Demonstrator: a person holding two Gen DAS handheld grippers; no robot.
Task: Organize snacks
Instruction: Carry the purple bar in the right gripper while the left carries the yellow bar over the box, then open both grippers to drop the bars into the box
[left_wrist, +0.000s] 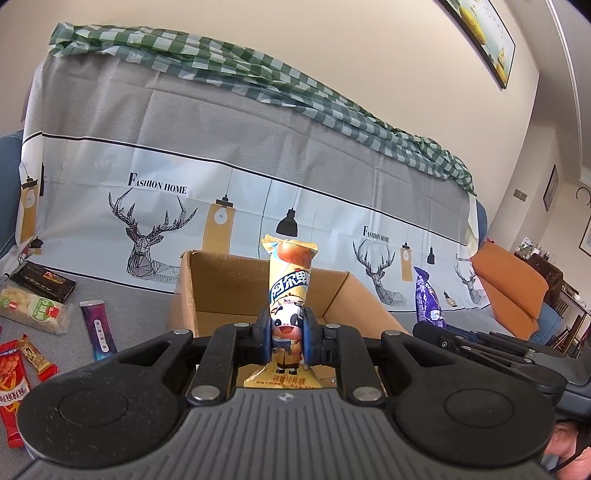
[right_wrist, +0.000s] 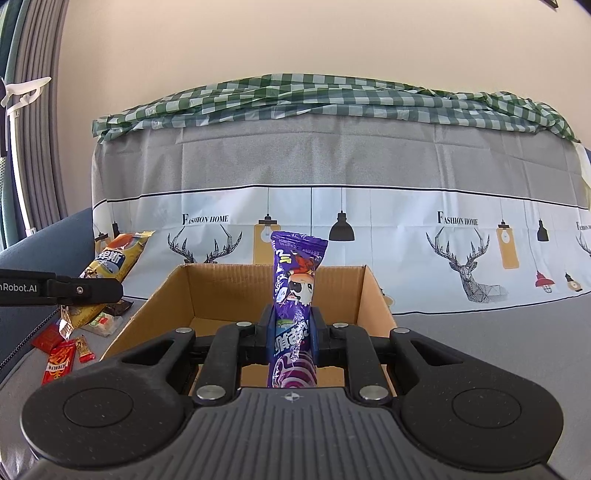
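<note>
My left gripper (left_wrist: 287, 334) is shut on a yellow snack packet (left_wrist: 290, 284) with a cartoon cow, held upright over the near side of an open cardboard box (left_wrist: 221, 284). My right gripper (right_wrist: 293, 332) is shut on a purple snack packet (right_wrist: 295, 280), held upright over the same box (right_wrist: 207, 295). The purple packet also shows in the left wrist view (left_wrist: 428, 299), and the yellow packet in the right wrist view (right_wrist: 110, 269). The box inside looks empty where visible.
Loose snacks lie on the grey surface left of the box: a dark tray pack (left_wrist: 46, 282), a green-white pack (left_wrist: 35, 306), a purple stick (left_wrist: 99, 330), red packets (left_wrist: 14, 384) (right_wrist: 59, 363). A deer-print cloth (left_wrist: 258, 177) hangs behind. An orange cushion (left_wrist: 509, 288) is at right.
</note>
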